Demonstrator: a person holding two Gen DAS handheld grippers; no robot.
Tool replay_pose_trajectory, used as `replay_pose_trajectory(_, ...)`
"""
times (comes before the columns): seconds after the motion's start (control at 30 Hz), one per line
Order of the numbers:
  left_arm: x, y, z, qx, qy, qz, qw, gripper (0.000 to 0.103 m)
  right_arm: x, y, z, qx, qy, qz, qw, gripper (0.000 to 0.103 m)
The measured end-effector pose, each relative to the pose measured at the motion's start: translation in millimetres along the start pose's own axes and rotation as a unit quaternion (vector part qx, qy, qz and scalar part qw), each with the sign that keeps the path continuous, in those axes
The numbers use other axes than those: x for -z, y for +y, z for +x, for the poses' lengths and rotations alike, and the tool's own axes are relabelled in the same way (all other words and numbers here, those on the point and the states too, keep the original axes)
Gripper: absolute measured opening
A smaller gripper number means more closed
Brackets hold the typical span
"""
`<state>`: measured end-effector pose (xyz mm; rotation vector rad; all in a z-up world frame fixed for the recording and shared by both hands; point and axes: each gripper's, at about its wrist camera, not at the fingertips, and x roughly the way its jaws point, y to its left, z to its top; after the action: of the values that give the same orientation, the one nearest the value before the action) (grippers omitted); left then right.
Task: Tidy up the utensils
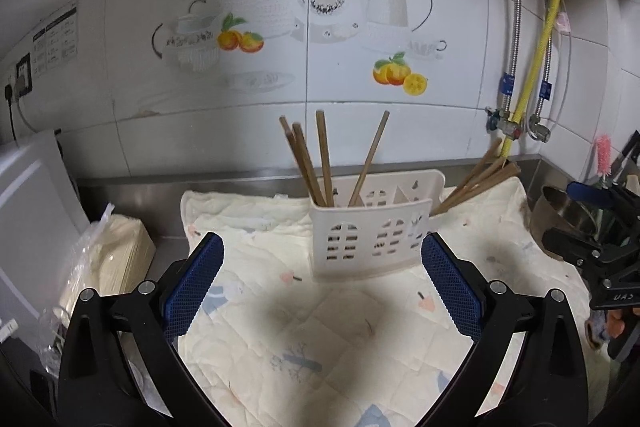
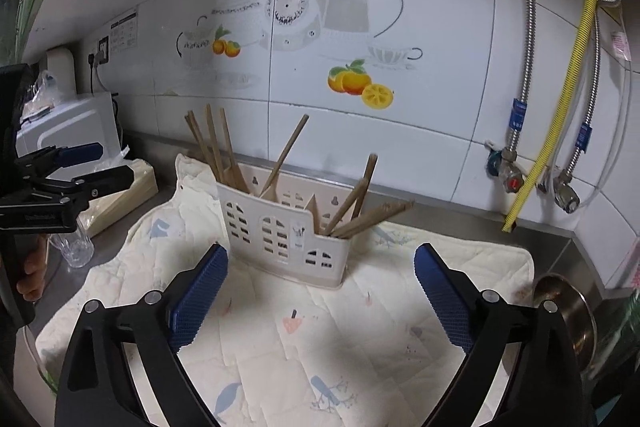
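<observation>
At the far left of the left wrist view a grey appliance [image 1: 28, 187] is being cut off by the frame edge, and beside it a clear bag of pale flat sheets [image 1: 116, 247] is lying half blurred, its contents hard to name. The left gripper [image 1: 322, 259] is standing released, its blue pads wide apart with nothing between them, over a quilted cloth [image 1: 320, 327] that is covering the steel counter. Further back on the cloth a white perforated utensil holder [image 1: 372, 239] is standing upright; one group of wooden chopsticks [image 1: 316, 159] is sticking up from its left compartment, and a second bundle [image 1: 476, 183] is leaning out low to the right, its lower ends hidden behind the holder wall. At the right edge a steel pot [image 1: 560, 211] is being partly covered by the other tool. In the right wrist view the right gripper [image 2: 320, 263] is also hanging released and empty in front of the holder [image 2: 280, 239], while at the left edge a hand [image 2: 34, 275] is showing only in part behind the left gripper's black frame [image 2: 60, 183].
</observation>
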<state>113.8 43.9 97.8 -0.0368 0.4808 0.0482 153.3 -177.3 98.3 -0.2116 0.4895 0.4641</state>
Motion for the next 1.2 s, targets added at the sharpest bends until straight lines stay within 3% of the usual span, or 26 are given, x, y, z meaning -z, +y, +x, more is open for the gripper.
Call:
replay_pose_trajectory(0.6,54,3,-15,-0.043,0.024,0.008,0.9988,0.098,53,13,3,0.02,0.036,0.023,0.999,0.094)
replay_pose_trajectory(0.87,68,-2,-20,-0.036,0.029,0.001,0.9989,0.098,69,12,-4,0.013,0.038,0.063,0.997,0.094)
replay_pose_trajectory(1.2,75,-8,-22,-0.033,0.033,0.007,0.9989,0.098,76,13,-7,0.017,0.042,0.065,0.997,0.095)
